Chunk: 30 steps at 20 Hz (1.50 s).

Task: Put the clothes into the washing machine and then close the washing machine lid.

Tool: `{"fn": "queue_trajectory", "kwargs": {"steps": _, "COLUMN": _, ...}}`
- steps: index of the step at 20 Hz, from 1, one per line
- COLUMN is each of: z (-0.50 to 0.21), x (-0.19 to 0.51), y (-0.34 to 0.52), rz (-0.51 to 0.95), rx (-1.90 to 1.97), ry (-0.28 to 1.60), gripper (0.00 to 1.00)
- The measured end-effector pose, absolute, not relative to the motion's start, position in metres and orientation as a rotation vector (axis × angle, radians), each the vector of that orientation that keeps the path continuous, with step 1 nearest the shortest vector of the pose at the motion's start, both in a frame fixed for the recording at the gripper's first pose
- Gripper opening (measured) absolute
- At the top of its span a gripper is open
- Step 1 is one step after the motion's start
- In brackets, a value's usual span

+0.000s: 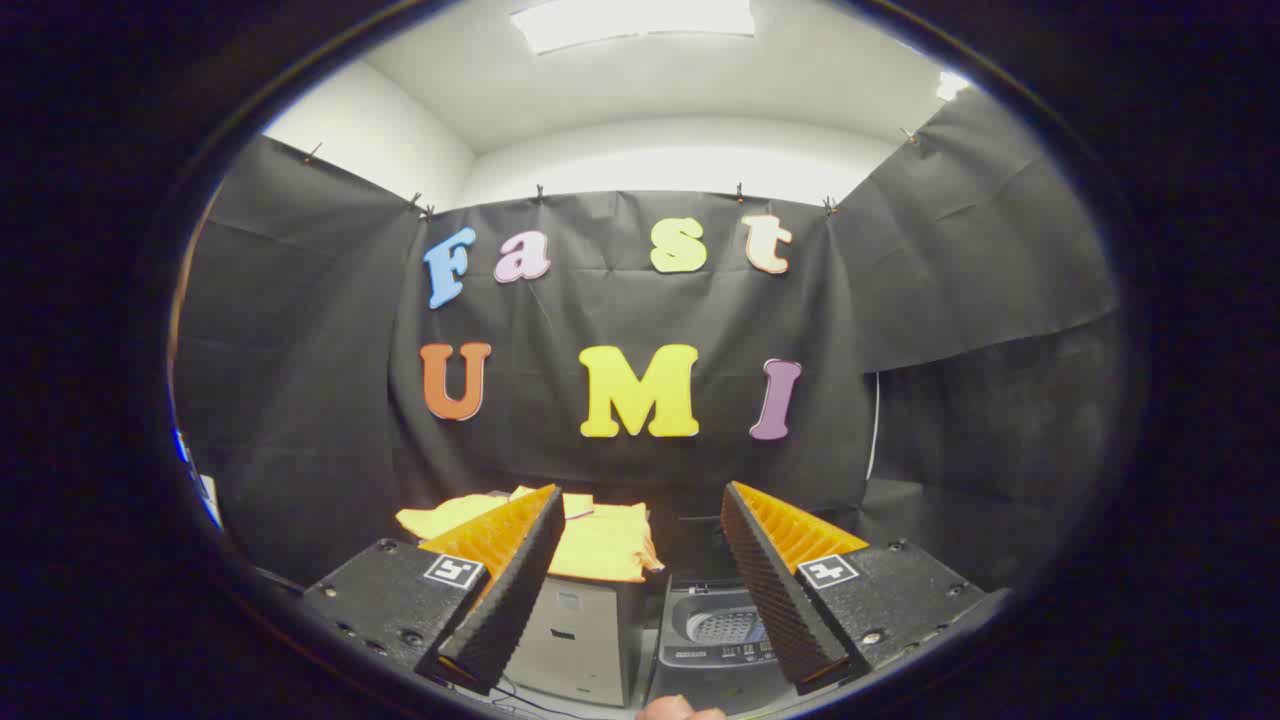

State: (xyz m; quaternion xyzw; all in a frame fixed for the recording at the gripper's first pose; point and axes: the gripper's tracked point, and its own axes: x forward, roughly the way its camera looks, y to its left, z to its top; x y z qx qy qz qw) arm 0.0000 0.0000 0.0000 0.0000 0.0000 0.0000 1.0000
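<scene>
Black cloth walls the booth. Yellow clothes (600,540) lie crumpled on a grey box (575,640), beside the open-topped washing machine (715,630). The gripper (640,500) gapes wide, holding nothing.

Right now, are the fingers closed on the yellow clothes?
No, the fingers stand wide apart, and the yellow clothes lie beyond them, untouched.

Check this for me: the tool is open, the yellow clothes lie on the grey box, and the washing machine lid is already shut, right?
Not quite. In the gripper view the washing machine is open, its drum visible. The rest holds: tool open, yellow clothes on the grey box.
</scene>
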Motion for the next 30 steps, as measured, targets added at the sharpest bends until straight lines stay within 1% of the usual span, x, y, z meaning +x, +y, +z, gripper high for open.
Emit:
{"fn": "queue_trajectory", "kwargs": {"steps": 3, "z": -0.011, "x": -0.004, "y": -0.008, "rz": -0.008, "rx": 0.005, "ry": 0.03, "gripper": 0.99}}
{"fn": "queue_trajectory", "kwargs": {"steps": 9, "z": -0.013, "x": -0.009, "y": -0.028, "rz": -0.031, "rx": -0.035, "ry": 0.029, "gripper": 0.99}}
{"fn": "queue_trajectory", "kwargs": {"steps": 17, "z": -0.016, "x": 0.01, "y": -0.03, "rz": -0.026, "rx": -0.015, "ry": 0.048, "gripper": 0.99}}
{"fn": "queue_trajectory", "kwargs": {"steps": 22, "z": -0.019, "x": 0.029, "y": -0.002, "rz": -0.005, "rx": -0.003, "ry": 0.066, "gripper": 0.99}}
{"fn": "queue_trajectory", "kwargs": {"steps": 26, "z": -0.024, "x": 0.051, "y": 0.035, "rz": 0.012, "rx": -0.004, "ry": 0.093, "gripper": 0.99}}
{"fn": "queue_trajectory", "kwargs": {"steps": 30, "z": -0.031, "x": 0.087, "y": 0.083, "rz": 0.04, "rx": 0.025, "ry": 0.173, "gripper": 0.99}}
